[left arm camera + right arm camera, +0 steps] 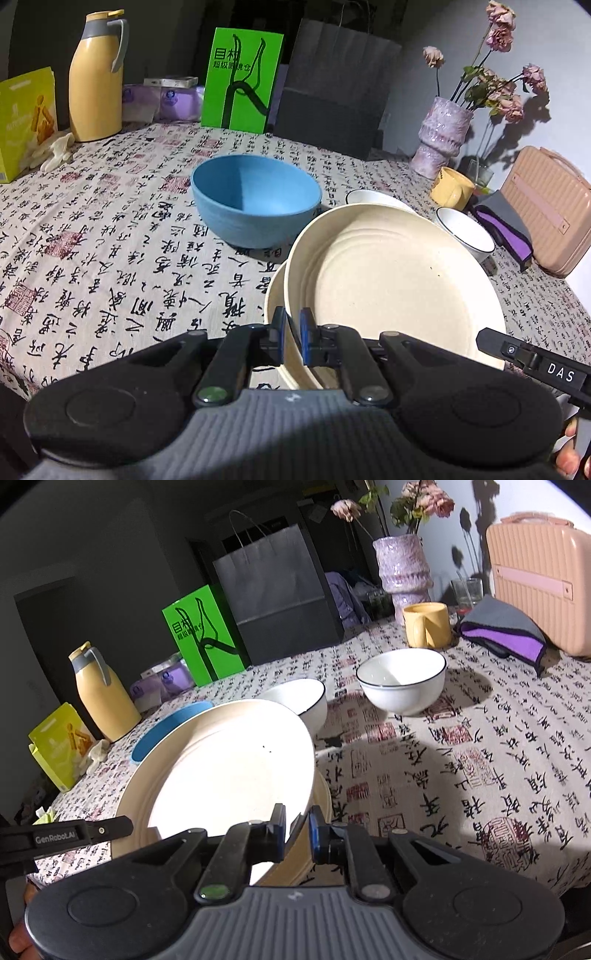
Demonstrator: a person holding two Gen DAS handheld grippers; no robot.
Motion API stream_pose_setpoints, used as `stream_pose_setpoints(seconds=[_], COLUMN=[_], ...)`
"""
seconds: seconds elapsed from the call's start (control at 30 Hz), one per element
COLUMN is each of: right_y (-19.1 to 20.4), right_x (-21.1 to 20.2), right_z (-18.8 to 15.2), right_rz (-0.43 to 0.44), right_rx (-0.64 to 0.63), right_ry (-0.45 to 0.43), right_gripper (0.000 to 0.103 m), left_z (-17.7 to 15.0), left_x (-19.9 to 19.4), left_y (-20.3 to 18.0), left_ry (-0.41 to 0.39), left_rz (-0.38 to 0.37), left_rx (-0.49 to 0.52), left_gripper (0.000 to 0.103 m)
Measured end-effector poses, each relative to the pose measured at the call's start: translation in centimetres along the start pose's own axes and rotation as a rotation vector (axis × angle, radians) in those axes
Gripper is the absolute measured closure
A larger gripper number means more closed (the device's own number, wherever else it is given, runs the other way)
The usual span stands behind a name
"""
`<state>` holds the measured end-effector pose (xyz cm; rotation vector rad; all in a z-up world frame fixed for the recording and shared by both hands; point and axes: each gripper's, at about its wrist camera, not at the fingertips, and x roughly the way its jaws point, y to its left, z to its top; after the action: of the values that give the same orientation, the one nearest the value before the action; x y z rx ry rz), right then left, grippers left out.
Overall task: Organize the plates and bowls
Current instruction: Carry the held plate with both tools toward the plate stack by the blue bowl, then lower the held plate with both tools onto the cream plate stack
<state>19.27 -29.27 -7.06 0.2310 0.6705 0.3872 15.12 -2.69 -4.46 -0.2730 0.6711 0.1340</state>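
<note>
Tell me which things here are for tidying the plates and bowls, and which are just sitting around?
For the job: cream plate held by both grippers' fingers, second cream plate under it, blue bowl, two white bowls.

Just lying about: yellow jug, green box, black bag, vase, yellow mug, pink case.

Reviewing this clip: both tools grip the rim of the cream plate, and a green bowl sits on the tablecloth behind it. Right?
Not quite. The bowl is blue, not green, as the left wrist view shows. The rest holds: the left tool and right tool both clamp the rim of the cream plate.
</note>
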Motion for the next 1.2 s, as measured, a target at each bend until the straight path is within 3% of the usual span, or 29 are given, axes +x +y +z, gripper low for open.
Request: stream_pose_setpoints(seconds=[0.67,1.2], right_y=[-0.1,1.9], right_x=[2.5,2.9], right_z=[-0.2,-0.8], right_rz=[-0.033,-0.141], right_rx=[-0.013,-0.165], right_ry=[0.063,0.054], right_gripper=[0.09,0.089], left_z=[-0.5,-1.3], left_x=[1.8,2.0], left_y=[0.3,-1.0], left_ry=[0.052,0.024], left_rz=[0.029,0.095], left_rx=[0.002,0.104], left_gripper=[0.094,0.093])
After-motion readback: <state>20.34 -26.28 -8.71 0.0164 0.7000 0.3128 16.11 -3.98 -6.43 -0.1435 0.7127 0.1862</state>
